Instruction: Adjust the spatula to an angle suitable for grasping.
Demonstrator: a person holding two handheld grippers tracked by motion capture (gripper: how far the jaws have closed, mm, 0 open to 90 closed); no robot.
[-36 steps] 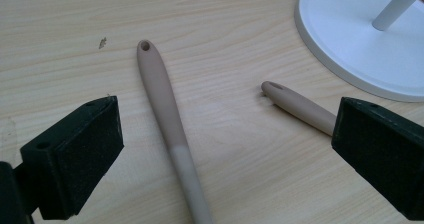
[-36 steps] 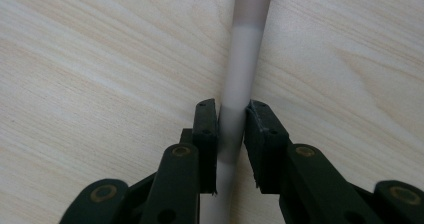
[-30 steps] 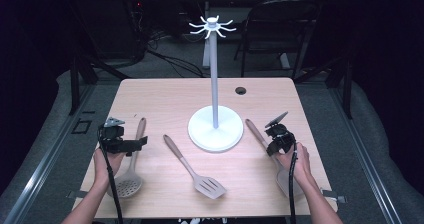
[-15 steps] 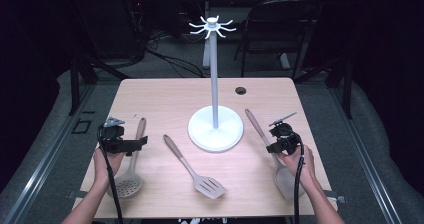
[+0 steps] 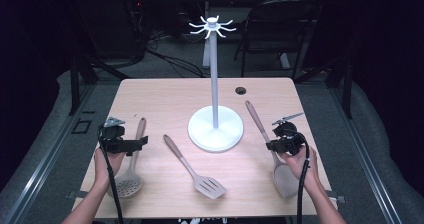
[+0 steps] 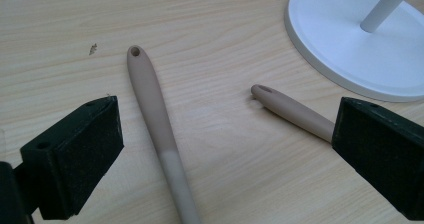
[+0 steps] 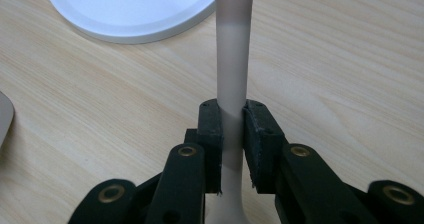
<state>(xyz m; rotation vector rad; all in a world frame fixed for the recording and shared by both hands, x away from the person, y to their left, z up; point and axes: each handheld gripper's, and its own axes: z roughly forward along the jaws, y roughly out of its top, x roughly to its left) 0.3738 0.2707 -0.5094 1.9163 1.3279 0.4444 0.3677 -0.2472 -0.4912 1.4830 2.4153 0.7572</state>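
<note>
Beige spatula [image 5: 270,139], white stand [image 5: 215,128]

In the right gripper view the spatula handle [image 7: 233,59] runs off the top edge, so its far end can't be made out, and below the jaws it slips out of the bottom edge, blade unseen. A sliver of grey at the left edge [image 7: 4,116] is too cropped to identify. Over in the left gripper view, the skimmer handle [image 6: 155,124] leaves by the bottom edge, head cut off, and the slotted turner's handle [image 6: 292,111] vanishes behind the right-hand jaw. The stand's base [image 6: 350,59] is clipped by the top and right edges, its pole [image 6: 387,6] truncated too.
</note>
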